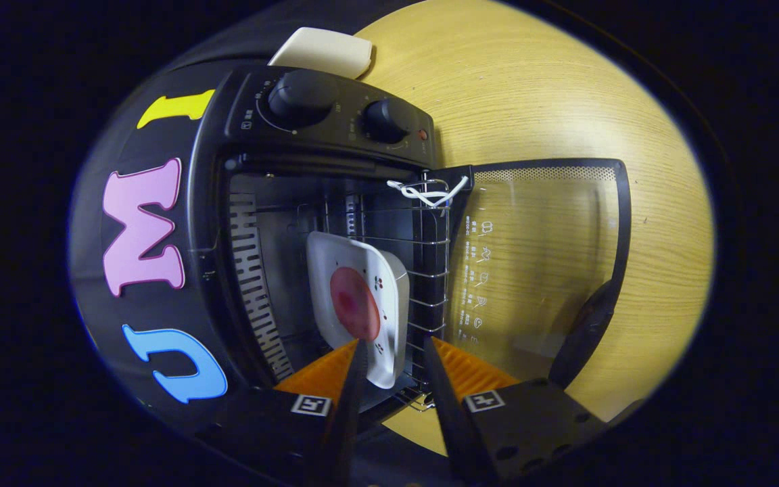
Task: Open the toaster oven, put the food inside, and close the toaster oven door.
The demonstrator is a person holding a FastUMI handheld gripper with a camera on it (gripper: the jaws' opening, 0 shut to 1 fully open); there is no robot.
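Plate (335,270) with reddish food (354,303), perhaps ham, inside oven (241,223); gripper (394,348) parted.

Black toaster oven (322,128), white plate (362,297) — red-pink slice (354,303), pale woodgrain table (531,101)

Oven (241,169) with door (538,264) swung open over the wooden table (531,88). White plate (362,297) bearing round red food (354,304) rests on the rack (423,270) inside. Gripper (395,352) fingers apart, tips at the plate's near edge.
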